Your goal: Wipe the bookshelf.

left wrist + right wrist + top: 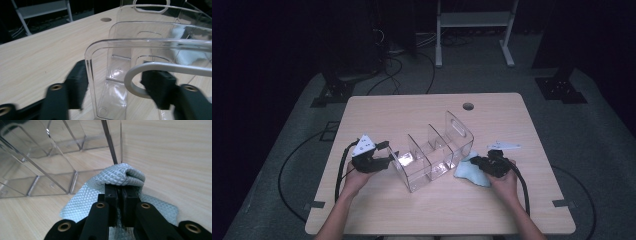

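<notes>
High view showed a clear acrylic divided organizer [432, 155] standing near the middle of the wooden surface [432, 210], its compartments running diagonally toward the far right corner. The left claw [388, 159] met the organizer's near-left end. Left gripper view showed its two jaws set partly apart, one on each side of the organizer's [150, 50] curved end wall; whether the pads pressed on that wall could not be told. The right claw [479, 162] sat just beside the organizer's right side, toward the surface's right edge, with its jaws shut tight on a bunched fold of a pale blue microfibre cloth [468, 172]. Right gripper view showed the cloth [120, 176] with a quilted diamond weave, the rest of it spread flat on the surface and lying against the organizer's [37, 170] base.
</notes>
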A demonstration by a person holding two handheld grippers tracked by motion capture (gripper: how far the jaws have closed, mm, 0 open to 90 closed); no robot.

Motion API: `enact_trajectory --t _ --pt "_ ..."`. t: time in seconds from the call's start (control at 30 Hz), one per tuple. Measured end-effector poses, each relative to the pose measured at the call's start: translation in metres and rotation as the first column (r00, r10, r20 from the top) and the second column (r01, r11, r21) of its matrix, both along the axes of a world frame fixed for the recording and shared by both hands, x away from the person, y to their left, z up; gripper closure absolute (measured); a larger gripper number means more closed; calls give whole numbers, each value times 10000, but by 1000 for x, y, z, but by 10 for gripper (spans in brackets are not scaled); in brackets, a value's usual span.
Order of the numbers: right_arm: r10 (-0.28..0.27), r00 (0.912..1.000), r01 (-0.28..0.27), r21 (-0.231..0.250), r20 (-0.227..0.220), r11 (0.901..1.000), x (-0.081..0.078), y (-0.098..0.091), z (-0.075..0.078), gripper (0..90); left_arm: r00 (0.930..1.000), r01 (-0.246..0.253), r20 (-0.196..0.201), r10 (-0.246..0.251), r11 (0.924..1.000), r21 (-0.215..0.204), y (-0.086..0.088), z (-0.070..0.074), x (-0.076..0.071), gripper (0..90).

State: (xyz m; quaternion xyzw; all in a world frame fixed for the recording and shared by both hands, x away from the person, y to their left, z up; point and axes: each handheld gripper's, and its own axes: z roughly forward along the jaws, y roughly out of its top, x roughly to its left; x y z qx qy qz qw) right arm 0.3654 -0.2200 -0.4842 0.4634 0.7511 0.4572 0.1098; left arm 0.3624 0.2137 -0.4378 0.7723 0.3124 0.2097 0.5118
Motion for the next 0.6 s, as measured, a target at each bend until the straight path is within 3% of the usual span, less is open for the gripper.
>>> enact_trajectory --t 0.23,0.37,0.5,0.6 --pt "23 9990 -31 176 450 9998 -6 -10 20 848 10000 -26 90 27 9999 -119 -2 -1 -12 472" --pt "161 9944 -195 322 1046 9993 -12 -12 40 849 9999 71 74 -70 9999 -128 -2 -1 -19 472" --pt "310 9868 -362 303 1591 9989 -15 -11 63 848 9998 194 87 -192 9996 -219 -2 -2 -26 471" --pt "362 9838 -368 3 1755 9993 -14 -8 70 848 9997 221 94 -218 9994 -276 -1 -2 -31 471"
